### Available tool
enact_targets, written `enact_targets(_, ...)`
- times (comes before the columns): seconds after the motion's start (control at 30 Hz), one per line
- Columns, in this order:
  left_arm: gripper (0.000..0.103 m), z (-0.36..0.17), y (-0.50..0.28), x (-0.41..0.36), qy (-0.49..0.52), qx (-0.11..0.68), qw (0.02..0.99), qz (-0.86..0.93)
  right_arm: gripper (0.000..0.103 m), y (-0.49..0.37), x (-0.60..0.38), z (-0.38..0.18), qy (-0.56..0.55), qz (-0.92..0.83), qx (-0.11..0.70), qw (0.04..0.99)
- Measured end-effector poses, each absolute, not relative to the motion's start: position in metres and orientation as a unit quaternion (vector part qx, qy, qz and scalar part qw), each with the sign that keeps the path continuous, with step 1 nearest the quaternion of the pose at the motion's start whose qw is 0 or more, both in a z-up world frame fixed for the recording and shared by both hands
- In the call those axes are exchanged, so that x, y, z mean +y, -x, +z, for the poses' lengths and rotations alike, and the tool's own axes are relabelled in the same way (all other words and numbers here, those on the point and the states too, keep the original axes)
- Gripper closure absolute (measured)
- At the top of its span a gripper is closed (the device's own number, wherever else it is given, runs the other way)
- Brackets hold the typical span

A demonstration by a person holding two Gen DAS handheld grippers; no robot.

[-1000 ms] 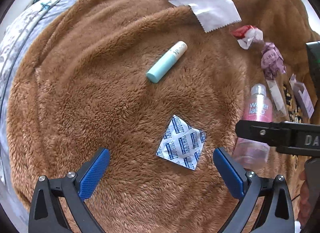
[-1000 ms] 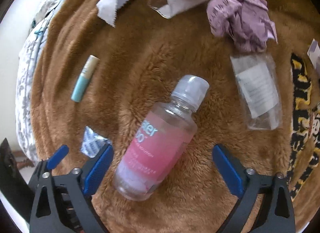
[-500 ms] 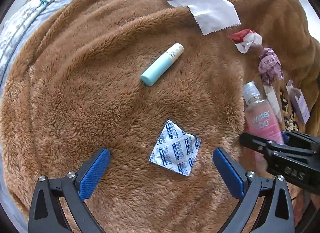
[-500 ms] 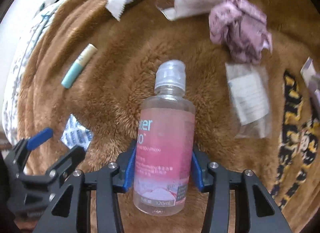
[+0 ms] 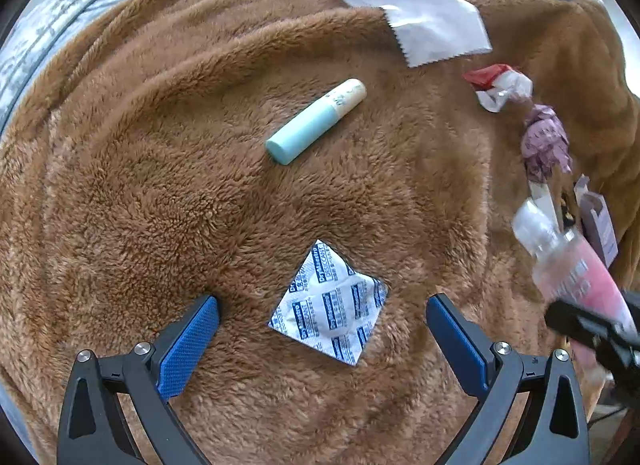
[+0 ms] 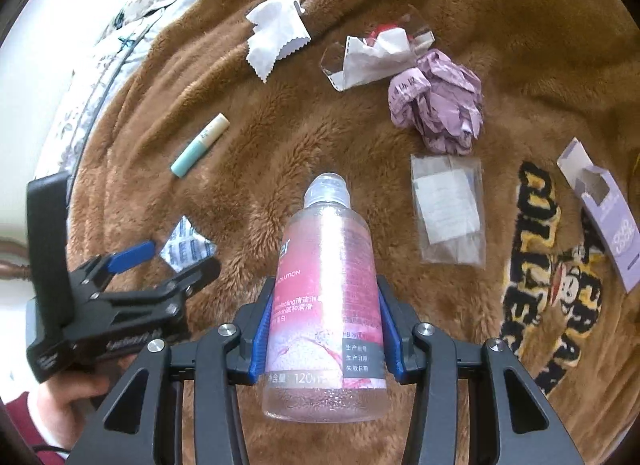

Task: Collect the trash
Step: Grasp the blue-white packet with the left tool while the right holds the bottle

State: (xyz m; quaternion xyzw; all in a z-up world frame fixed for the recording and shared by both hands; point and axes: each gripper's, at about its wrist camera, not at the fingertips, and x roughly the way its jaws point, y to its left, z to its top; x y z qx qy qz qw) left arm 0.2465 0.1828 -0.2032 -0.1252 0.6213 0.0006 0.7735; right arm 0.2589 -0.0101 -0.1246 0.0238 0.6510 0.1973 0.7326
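- Brown fleece blanket (image 6: 280, 137) fills my view.
- My right gripper (image 6: 326, 329) clamps the pink bottle (image 6: 326, 285), lower centre.
- My left gripper (image 5: 320, 329) gapes wide around the desiccant sachet (image 5: 330, 311), lower centre.

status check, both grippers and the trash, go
Right gripper shut on pink bottle. Left gripper open over desiccant packet. Nothing blocking.

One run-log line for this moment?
right gripper: shut on pink bottle | left gripper: open over desiccant packet | surface: brown blanket
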Motion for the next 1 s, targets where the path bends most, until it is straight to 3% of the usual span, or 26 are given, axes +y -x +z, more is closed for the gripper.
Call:
enact_targets(0.23, 0.000, -0.216, -0.258, 0.179, 0.151, 0.622, 0.768, 0.015, 0.058, -0.252, -0.008, -0.127, -0.022, 0.207, 0.656, 0.726)
enact_targets(0.43, 0.002, -0.229, -0.271, 0.149, 0.034, 0.667, 0.744, 0.018, 0.058, -0.246, -0.009, -0.126, -0.026, 0.213, 0.659, 0.721)
enact_targets(0.57, 0.006, -0.227, -0.276, 0.153, 0.069, 0.663, 0.745, 0.035, 0.058, -0.242, -0.011, -0.122, -0.032, 0.215, 0.658, 0.721)
enact_targets(0.77, 0.037, -0.222, -0.274, 0.165, 0.082, 0.651, 0.752, 0.056, 0.058, -0.239, -0.015, -0.116, -0.034, 0.218, 0.654, 0.724)
enact_targets(0.8, 0.045, -0.220, -0.274, 0.164, 0.074, 0.651, 0.754, 0.054, 0.058, -0.239, -0.016, -0.116, -0.036, 0.218, 0.654, 0.724)
enact_targets(0.9, 0.087, -0.211, -0.273, 0.162, 0.055, 0.639, 0.766, 0.049, 0.058, -0.237, -0.020, -0.116, -0.040, 0.216, 0.656, 0.722)
enact_targets(1.0, 0.093, -0.204, -0.272, 0.165, 0.077, 0.633, 0.769, 0.043, 0.058, -0.235, -0.020, -0.116, -0.041, 0.216, 0.657, 0.721)
